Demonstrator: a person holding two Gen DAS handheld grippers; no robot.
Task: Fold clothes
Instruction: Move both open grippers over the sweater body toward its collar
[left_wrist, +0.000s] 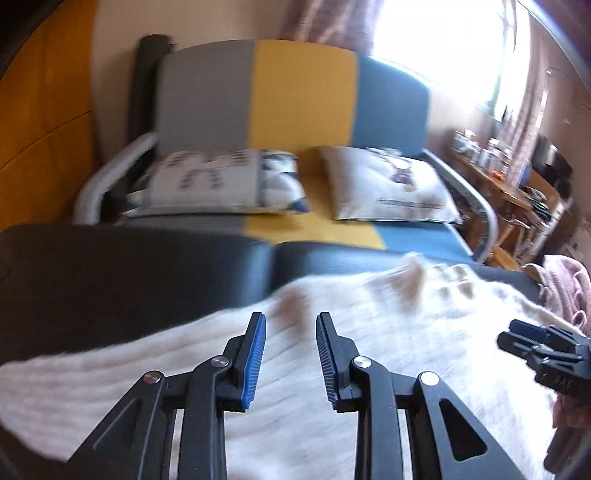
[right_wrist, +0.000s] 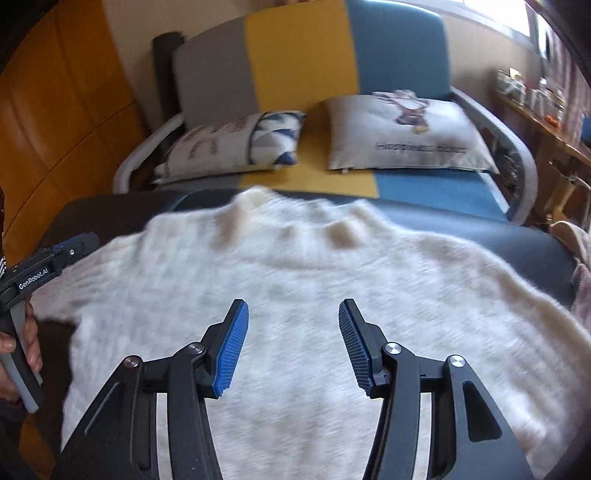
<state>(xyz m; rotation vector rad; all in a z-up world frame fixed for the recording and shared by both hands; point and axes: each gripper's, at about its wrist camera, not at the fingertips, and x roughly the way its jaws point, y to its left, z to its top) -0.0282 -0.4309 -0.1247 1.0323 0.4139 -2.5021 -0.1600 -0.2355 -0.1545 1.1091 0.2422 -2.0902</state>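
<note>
Behind us sits a striped sofa (right_wrist: 303, 51) with two pillows (right_wrist: 402, 129); in front, on a dark bench (left_wrist: 129, 266), lies the white sweater (right_wrist: 295, 295), spread out with its collar toward the sofa. Our left gripper (left_wrist: 290, 325) and right gripper (right_wrist: 293, 314) both hang over the knit with jaws apart, nothing between them. We judge the risk is a sloppy pinch: the fluffy knit may bunch, so we could catch two layers or only fuzz, and the fold would skew. Pink cloth (left_wrist: 561, 280) beside the sweater's edge could get snagged too.
</note>
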